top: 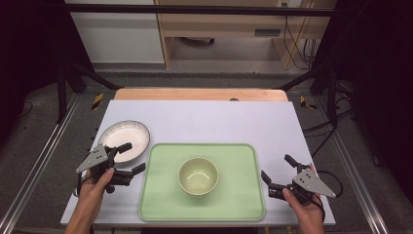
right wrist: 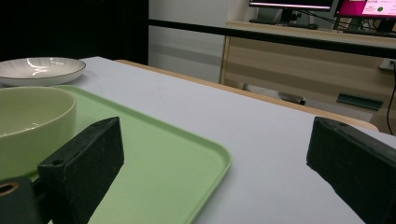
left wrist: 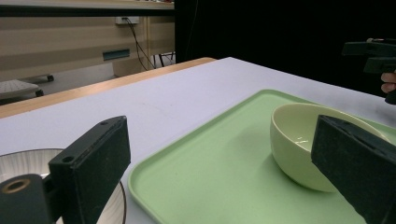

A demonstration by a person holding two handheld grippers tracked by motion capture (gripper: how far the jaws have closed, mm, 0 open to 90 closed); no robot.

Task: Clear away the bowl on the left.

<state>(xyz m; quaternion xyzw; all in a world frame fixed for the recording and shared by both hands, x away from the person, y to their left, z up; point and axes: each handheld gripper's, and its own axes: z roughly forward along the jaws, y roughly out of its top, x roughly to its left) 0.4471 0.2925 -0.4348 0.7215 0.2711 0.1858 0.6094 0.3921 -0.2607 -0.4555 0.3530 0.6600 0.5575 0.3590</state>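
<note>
**Both grippers wide open, flanking the tray**

Left gripper (top: 130,158): jaws spread wide, holding nothing. Held low at the left edge of the green tray (top: 160,204), one jaw over the rim of the white plate (top: 124,134), the other just beside the tray's left rim. In the left gripper view, jaws framing plate (left wrist: 18,161), tray (left wrist: 205,154) and bowl (left wrist: 299,140).

Right gripper (top: 278,168): jaws likewise wide apart, empty. Held just off the tray's right edge, above the bare mat. In the right gripper view, left jaw over the tray (right wrist: 177,154), right jaw over the mat.

Bowl (top: 197,176): pale yellow-green, glossy, round, upright, empty. Standing near the middle of the tray, between the two grippers, touched by neither.

Plate: white, shallow, dark thin rim, fine ribbed lines inside. On the mat just beyond the tray's far-left corner.

Writing: none legible; a pink-lit screen (right wrist: 369,8) far off in the right gripper view, text too small to read.

Surface: pale lavender-white mat (top: 219,122) over a wooden table (top: 199,94), wood showing along the far edge. Beyond: grey floor, light wood cabinets, trailing cables, black frame bars, dark curtains at both sides.
</note>
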